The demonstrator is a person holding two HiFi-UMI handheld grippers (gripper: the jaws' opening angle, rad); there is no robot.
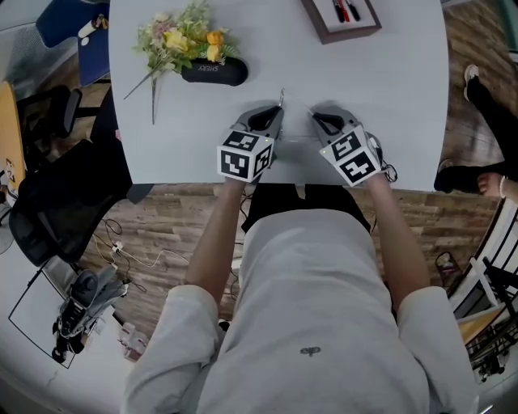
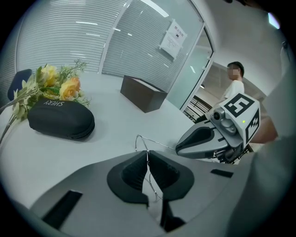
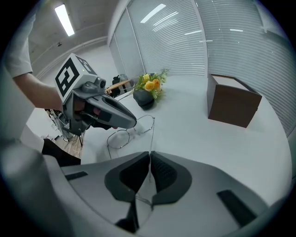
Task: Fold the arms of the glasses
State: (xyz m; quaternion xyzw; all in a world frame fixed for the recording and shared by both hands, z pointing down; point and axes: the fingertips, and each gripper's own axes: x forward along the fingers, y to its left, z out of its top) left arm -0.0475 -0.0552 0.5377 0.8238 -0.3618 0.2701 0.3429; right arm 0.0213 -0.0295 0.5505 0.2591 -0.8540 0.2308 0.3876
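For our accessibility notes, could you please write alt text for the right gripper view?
The right gripper pinches a wire arm of the glasses over a white table, while the left gripper holds their other side. A brown box, flowers and a case stand behind.

This is an office, most likely a meeting room. A wide white bench stands on wood-plank flooring, with a black swivel chair at its left and loose cables trailing over the floor near it. Beyond the far side run curved walls of slatted blinds and glass partitions, one bearing a printed notice. A strip light is set into the ceiling. A brown box on the far part of the bench carries pens. A person stands at the far right, by the glass.
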